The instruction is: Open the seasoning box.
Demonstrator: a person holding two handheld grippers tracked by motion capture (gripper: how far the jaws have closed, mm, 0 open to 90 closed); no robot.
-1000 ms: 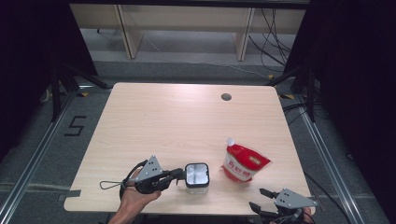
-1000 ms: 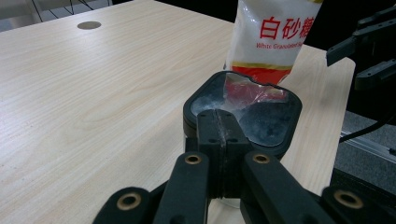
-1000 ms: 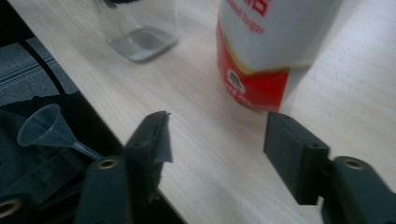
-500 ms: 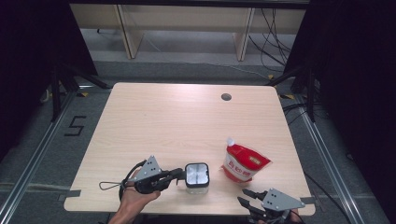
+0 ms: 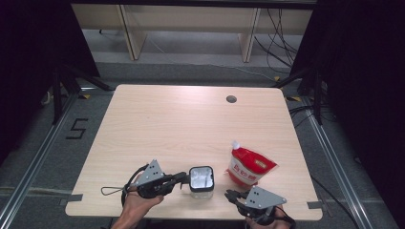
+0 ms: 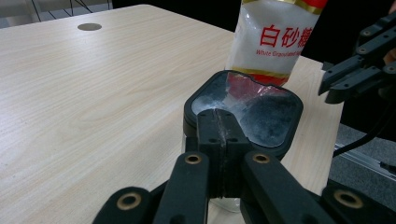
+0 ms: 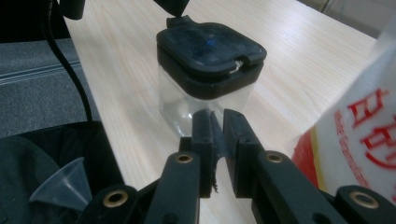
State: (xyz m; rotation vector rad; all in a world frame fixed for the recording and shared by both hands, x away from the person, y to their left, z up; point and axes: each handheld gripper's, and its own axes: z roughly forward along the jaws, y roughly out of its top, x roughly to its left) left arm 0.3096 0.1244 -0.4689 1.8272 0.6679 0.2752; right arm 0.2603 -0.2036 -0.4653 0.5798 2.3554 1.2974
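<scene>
A: Pale wood tabletop (image 5: 191, 124), dark floor and shelving behind it, a round cable hole (image 5: 231, 99) near the far edge. Where is your jar?

B: The clear square jar (image 5: 201, 180) with the black lid stands upright near the front edge of the tabletop, between your two hands. The red and white sugar pouch (image 5: 249, 166) stands just beside it, toward your right and a little farther back.

A: Your left tongs (image 5: 184, 177)?

B: Pressed together, jaws flat against each other. In the left gripper view their tips (image 6: 219, 135) lie at the near rim of the jar lid (image 6: 261, 116); whether they pinch any part of it, you cannot tell.

A: And your right tongs (image 5: 230, 194)?

B: They have just been closing; a narrow slit remains and nothing sits between them. In the right gripper view they (image 7: 217, 126) point at the jar's glass wall (image 7: 187, 100), close to it but short of touching. A small clear funnel (image 7: 65, 189) lies below the table edge.
</scene>
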